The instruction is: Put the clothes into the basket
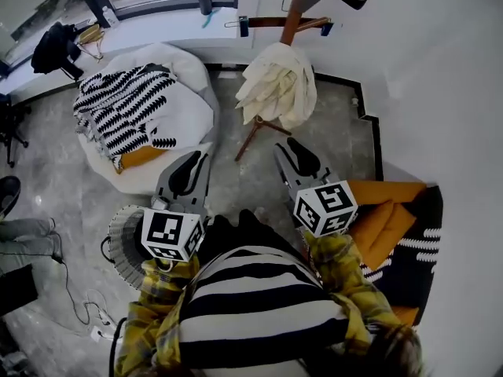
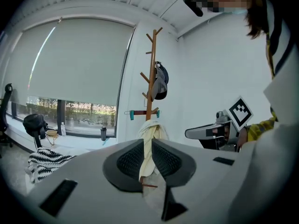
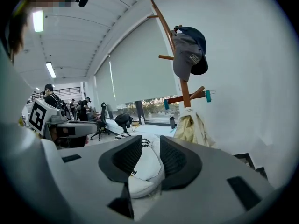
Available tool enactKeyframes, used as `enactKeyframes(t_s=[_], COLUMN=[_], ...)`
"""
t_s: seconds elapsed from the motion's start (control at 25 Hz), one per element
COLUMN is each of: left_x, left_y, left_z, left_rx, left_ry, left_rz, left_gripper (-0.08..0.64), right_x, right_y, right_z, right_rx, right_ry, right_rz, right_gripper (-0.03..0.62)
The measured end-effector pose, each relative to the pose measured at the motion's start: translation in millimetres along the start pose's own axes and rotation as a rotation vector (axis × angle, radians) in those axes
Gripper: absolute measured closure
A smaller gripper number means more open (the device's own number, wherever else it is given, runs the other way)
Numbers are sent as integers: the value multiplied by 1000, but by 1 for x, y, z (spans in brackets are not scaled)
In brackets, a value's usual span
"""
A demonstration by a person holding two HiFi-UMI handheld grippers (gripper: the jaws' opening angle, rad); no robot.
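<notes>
jaws: left gripper (image 1: 191, 167) near-closed, empty; right gripper (image 1: 297, 157) part open, empty. both aim at coat rack (image 1: 292, 14); cream garment (image 1: 277, 85) hangs on it, striped garment (image 1: 126, 108) on beanbag (image 1: 189, 77) left of rack. step, likely: reach for next piece. next: widen jaws, pinch cloth.

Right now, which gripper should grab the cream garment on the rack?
Probably right: the right gripper sits nearer the cream garment, jaws apart; the left gripper is shut.

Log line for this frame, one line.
left gripper: shut, empty | right gripper: open, empty | cream garment: hanging on wooden coat rack | black-and-white patterned garment: on white beanbag
</notes>
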State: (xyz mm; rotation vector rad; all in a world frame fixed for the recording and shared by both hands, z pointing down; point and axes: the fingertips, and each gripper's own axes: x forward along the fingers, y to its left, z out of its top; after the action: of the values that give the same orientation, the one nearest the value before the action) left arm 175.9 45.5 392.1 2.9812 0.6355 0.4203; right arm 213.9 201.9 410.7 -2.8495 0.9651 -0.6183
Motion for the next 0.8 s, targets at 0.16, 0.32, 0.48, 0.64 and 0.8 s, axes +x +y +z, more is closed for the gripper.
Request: enactKeyframes(t_s=[0.16,0.32,0.48,0.64,0.8], left_x=[25,49,70,91,108], left_y=[-18,-33,-43,-53,-53], left_z=[2,2,4,13,16], left_rx=[8,4,-17,11,24], left_ry=[2,-2,-3,2,17], left_rz=[-22,-33,-37,-58,-83], left_gripper=[502,502,502,502,502], right_x=[-6,-8,-5,4,21], right_y=[-29,-56,-74,-90,-100], right_z=[2,6,7,10,12], right_rx=[7,7,-10,-2,11], right_ry=[-15,-24,-13,-14,-11], right_rz=[-25,-37,-30,-32,-40], right_gripper=[452,419,406,402,399])
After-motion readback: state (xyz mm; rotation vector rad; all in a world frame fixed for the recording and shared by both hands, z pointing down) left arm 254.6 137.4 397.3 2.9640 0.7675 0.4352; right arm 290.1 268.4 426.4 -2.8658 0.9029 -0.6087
